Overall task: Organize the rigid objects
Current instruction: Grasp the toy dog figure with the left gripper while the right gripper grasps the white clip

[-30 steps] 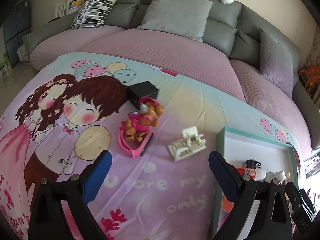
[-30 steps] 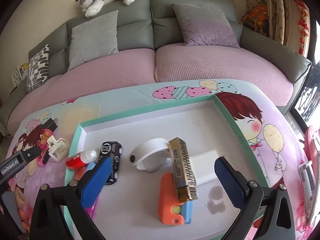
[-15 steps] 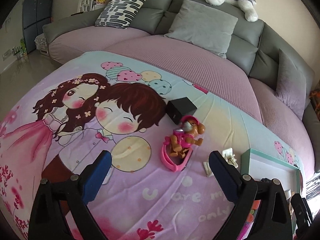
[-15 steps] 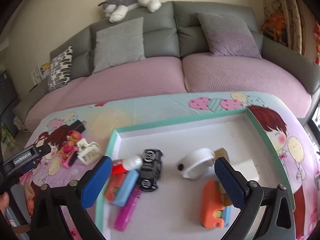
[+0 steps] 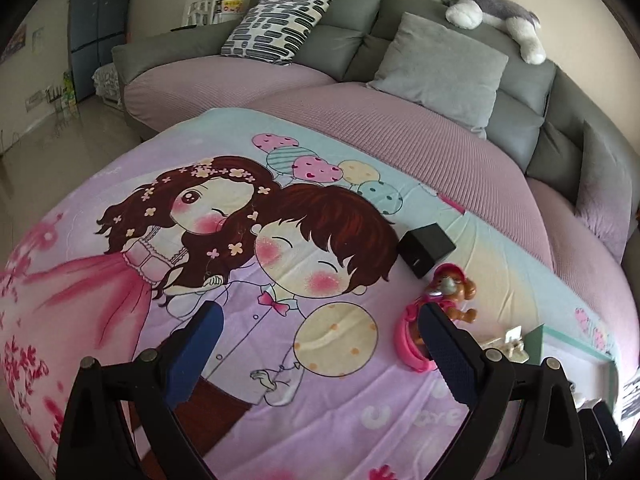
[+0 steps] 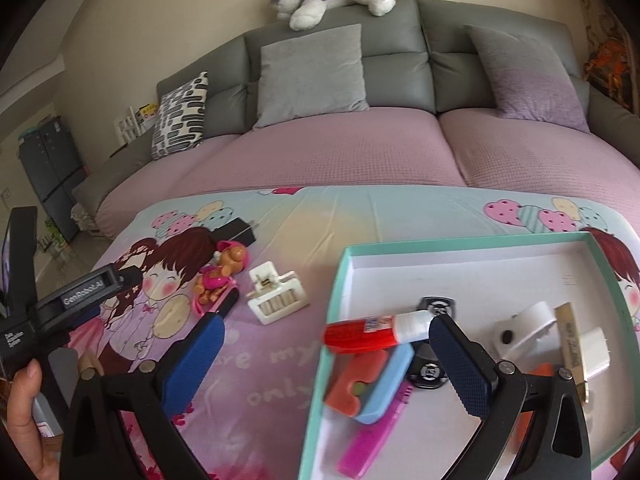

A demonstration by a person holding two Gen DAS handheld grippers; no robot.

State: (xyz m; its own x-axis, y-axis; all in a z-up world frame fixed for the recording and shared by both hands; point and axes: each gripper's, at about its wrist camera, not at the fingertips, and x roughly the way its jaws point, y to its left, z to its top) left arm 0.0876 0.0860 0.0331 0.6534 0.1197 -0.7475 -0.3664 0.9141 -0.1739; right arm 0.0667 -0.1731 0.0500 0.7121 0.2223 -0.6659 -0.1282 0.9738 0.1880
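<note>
From the left wrist camera, the left gripper [image 5: 316,334] hangs low over the worktop [image 5: 120,272], which wears a cartoon cloth, and its fingers [image 5: 444,354] are wide apart with nothing between them, so it looks ready to pick up a toy. The pink dog toy [image 5: 436,312] lies just beside the right-hand finger, partly hidden behind it, and a small black box [image 5: 425,246] sits a bit farther back. A white clip [image 5: 510,346] peeks out near the edge of the green tray [image 5: 568,340]. I think these three wait on the cloth because they have not been put away yet. From the right wrist camera, the right gripper [image 6: 326,344] hovers over the left edge of the green tray [image 6: 460,242], and its fingers [image 6: 194,354] are also wide apart and hold nothing. The tray already holds a red glue tube [image 6: 372,330], an orange and blue block [image 6: 370,380], a pink stick [image 6: 376,436], a black toy car [image 6: 434,368] and some white pieces, gathered there to be tidy. The dog toy [image 6: 220,276], white clip [image 6: 276,294] and black box [image 6: 236,234] lie outside on the cloth, so the job looks only partly done
</note>
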